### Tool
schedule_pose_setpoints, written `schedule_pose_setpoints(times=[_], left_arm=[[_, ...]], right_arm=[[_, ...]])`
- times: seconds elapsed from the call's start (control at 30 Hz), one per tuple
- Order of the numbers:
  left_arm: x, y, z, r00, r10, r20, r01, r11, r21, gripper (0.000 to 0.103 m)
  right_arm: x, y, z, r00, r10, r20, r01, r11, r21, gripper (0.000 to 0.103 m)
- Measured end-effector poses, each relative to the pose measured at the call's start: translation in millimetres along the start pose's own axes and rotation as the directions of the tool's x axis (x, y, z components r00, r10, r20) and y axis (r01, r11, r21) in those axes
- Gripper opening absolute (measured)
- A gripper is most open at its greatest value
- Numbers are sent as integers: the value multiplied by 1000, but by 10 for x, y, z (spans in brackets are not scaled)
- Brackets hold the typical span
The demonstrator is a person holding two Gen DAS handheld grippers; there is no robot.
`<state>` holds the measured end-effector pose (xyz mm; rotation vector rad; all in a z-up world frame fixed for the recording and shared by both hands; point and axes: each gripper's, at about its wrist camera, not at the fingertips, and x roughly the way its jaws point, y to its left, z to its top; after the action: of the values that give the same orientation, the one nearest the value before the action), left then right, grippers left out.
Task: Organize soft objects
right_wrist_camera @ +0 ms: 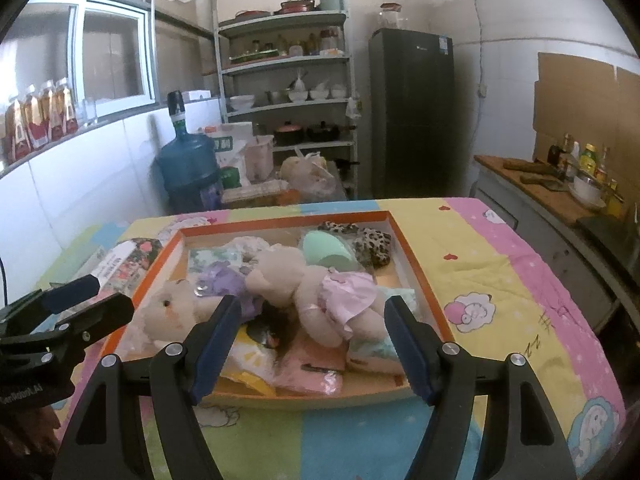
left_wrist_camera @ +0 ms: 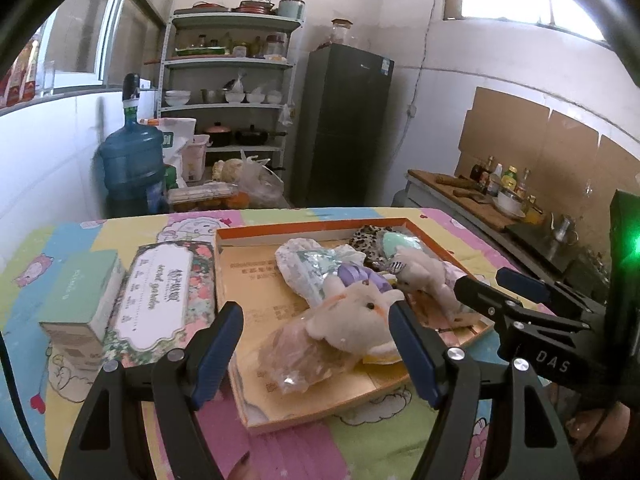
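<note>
An orange-rimmed shallow box (left_wrist_camera: 304, 227) (right_wrist_camera: 280, 222) lies on the table, full of soft things. In it are a cream plush animal (left_wrist_camera: 352, 316) (right_wrist_camera: 172, 312), a beige teddy in a pink dress (right_wrist_camera: 320, 292) (left_wrist_camera: 424, 276), a mint soft oval (right_wrist_camera: 324, 250), a leopard-print cloth (right_wrist_camera: 372, 246) and plastic-wrapped items (left_wrist_camera: 296, 356). My left gripper (left_wrist_camera: 316, 344) is open and empty, its jaws either side of the cream plush, above it. My right gripper (right_wrist_camera: 310, 344) is open and empty, just in front of the teddy. Each gripper shows in the other's view.
A floral box (left_wrist_camera: 156, 300) and a green box (left_wrist_camera: 80, 300) lie left of the tray on the patchwork-print tablecloth (right_wrist_camera: 500, 280). Behind the table stand a water jug (left_wrist_camera: 132, 160), shelves (left_wrist_camera: 228, 80) and a dark fridge (left_wrist_camera: 344, 128). A counter with bottles (left_wrist_camera: 480, 196) runs along the right.
</note>
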<state>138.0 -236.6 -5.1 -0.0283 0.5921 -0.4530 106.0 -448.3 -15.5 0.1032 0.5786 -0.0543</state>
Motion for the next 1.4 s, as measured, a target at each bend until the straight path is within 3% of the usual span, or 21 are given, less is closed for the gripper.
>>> schedule_pose_setpoints(times=[0.33, 0.53, 1.0, 1.4], left_arm=[[-384, 132, -73, 991, 125, 44, -124, 992, -16, 75], [-707, 182, -167, 966, 240, 101, -240, 971, -10, 75], [-1472, 439, -515, 934, 321, 158, -314, 947, -69, 75], [-1946, 531, -859, 924, 339, 175, -329, 941, -84, 75]], right_arm=[[-319, 286, -69, 997, 8, 77, -10, 1000, 29, 76], [-532, 543, -134, 993, 20, 115, -20, 1000, -2, 76], [-1008, 1128, -391, 986, 61, 153, -61, 998, -6, 76], [-1497, 1523, -763, 979, 64, 191, -62, 998, -16, 76]])
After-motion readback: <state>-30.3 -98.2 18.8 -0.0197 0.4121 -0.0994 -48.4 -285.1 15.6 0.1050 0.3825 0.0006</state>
